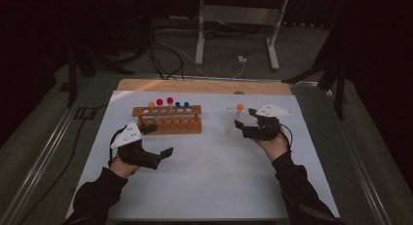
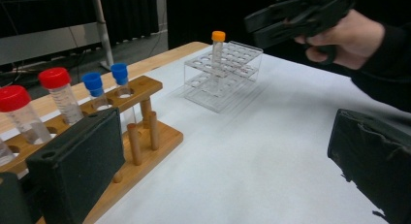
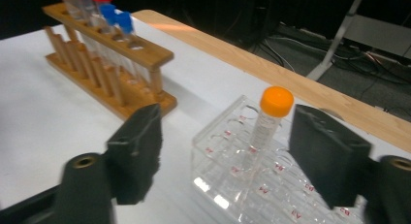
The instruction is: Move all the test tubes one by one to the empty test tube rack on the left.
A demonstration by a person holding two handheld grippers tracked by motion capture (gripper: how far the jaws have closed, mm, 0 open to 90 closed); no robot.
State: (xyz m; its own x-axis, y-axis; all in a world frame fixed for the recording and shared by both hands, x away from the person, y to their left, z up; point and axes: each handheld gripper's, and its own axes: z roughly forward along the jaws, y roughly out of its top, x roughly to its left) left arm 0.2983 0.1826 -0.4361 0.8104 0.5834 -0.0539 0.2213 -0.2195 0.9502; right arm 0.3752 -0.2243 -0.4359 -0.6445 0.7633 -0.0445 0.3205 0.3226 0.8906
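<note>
A wooden rack point(image 1: 167, 120) point(image 2: 145, 136) point(image 3: 111, 54) stands at the centre left of the white sheet and holds several tubes with orange, red and blue caps. To its right a clear plastic rack point(image 1: 237, 121) point(image 2: 223, 78) point(image 3: 252, 185) holds one orange-capped tube point(image 1: 240, 108) point(image 2: 218, 44) point(image 3: 271, 117). My left gripper point(image 1: 158, 140) point(image 2: 225, 166) is open just in front of the wooden rack, with nothing between its jaws. My right gripper point(image 1: 246, 122) point(image 3: 228, 151) point(image 2: 264, 27) is open at the clear rack's right side. Its jaws frame the orange-capped tube without touching it.
The white sheet point(image 1: 209, 181) covers a wooden tabletop whose bare strip point(image 1: 204, 85) shows at the back. Past the table lie floor cables point(image 1: 165, 54) and the legs of a metal stand point(image 1: 234, 35).
</note>
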